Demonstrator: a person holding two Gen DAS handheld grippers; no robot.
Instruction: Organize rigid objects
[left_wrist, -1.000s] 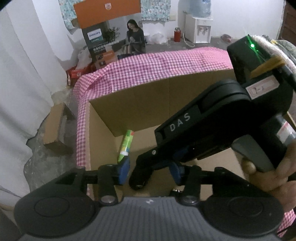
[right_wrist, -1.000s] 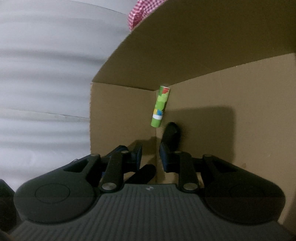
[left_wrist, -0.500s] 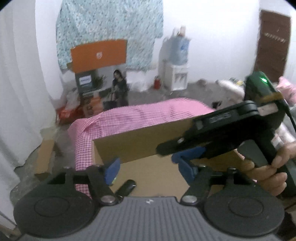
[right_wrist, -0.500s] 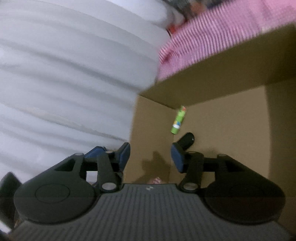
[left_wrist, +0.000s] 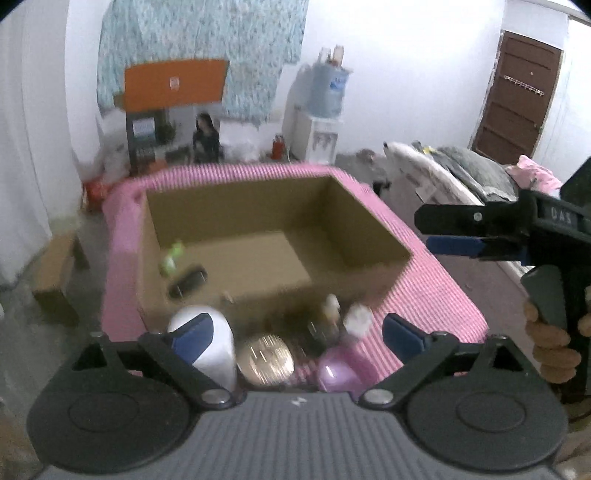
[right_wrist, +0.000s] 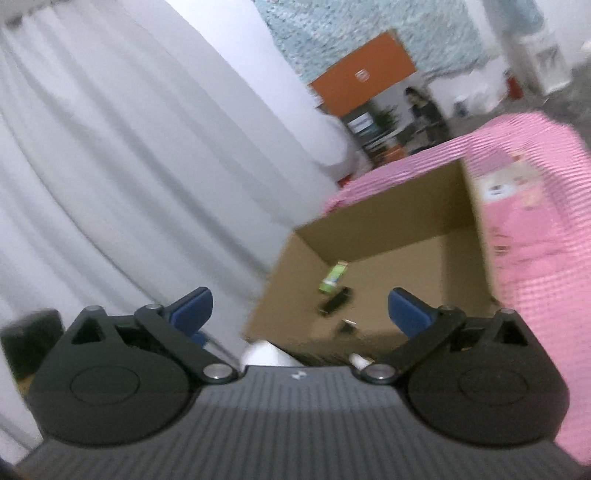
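Motion blur in both wrist views; grippers released, box contents partly legible.

Left wrist view: left gripper (left_wrist: 295, 330) spread wide, empty, above blurred items: white rounded container (left_wrist: 207, 343), gold disc (left_wrist: 265, 360), pink bottle (left_wrist: 338, 371). Cardboard box (left_wrist: 369, 236) on pink checked cloth (left_wrist: 436, 291) holds green tube (left_wrist: 171, 258) and black object (left_wrist: 187, 282).
Right wrist view: right gripper (right_wrist: 300, 308) spread wide, empty; box rim cut off by its body.

A green tube (left_wrist: 170, 258) and a black object (left_wrist: 187, 281) lie side by side on the open cardboard box's (left_wrist: 236, 206) floor.
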